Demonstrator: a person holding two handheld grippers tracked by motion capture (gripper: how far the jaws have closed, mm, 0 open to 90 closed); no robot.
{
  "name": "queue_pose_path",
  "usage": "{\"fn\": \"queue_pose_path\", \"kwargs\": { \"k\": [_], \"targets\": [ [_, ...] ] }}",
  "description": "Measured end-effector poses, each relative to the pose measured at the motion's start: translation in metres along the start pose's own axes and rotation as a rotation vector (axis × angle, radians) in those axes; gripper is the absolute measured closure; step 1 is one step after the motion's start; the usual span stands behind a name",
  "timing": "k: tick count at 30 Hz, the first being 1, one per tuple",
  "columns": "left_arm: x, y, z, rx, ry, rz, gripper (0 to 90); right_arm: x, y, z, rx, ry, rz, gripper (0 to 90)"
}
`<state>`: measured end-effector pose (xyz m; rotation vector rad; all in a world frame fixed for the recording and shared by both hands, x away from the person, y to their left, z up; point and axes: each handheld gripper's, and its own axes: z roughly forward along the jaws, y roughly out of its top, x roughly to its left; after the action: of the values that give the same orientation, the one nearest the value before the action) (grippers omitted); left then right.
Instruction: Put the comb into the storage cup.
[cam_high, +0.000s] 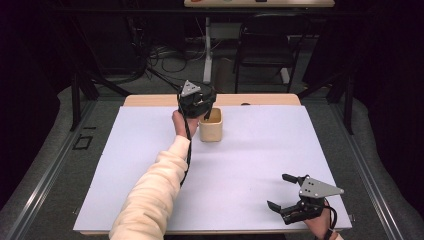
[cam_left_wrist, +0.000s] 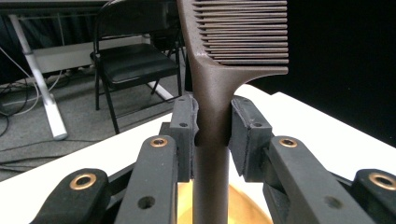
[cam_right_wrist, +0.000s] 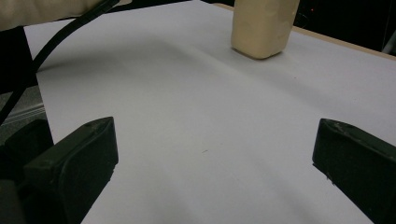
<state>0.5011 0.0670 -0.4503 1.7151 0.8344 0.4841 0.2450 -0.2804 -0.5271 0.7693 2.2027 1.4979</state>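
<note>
1. My left gripper (cam_high: 204, 111) sat at the far side of the table (cam_high: 150, 165), right over the cup (cam_high: 211, 126). From the high view the grey plate and the gripper's black body covered the jaws, so the grip could not be read from there.

2. In the left gripper view my left pads (cam_left_wrist: 184, 126) were clamped tight on the handle of a brown comb (cam_left_wrist: 212, 107), one pad on each side, touching it.

3. The comb stood upright between the pads. Its teeth pointed to the right in that view; the top of the toothed part ran off the upper edge of the frame, so its full length was cut off.

4. Below the pads, the handle ran down out of frame in front of a yellowish glow, probably the cup's inside. Whether the handle's end touched the cup I could not tell.

5. My right gripper (cam_high: 289, 196) rested low at the near right corner of the table, well apart from the cup. Its jaws stood wide, nothing between them but bare white table.

6. In the right gripper view the cup (cam_right_wrist: 264, 28) stood far off; its rim was cut by the top edge.

7. My left sleeve (cam_high: 150, 195) and the trailing cable (cam_high: 187, 150) crossed the table's middle.
</note>
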Motion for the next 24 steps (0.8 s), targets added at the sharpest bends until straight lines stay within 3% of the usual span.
{"fn": "queue_pose_path", "kwargs": {
  "k": [24],
  "targets": [
    [0.0027,-0.009,0.0053,0.056,-0.009,0.024,72.2,-0.0009,0.0,0.0001,0.001,-0.002,-0.005,0.0]
  ]
}}
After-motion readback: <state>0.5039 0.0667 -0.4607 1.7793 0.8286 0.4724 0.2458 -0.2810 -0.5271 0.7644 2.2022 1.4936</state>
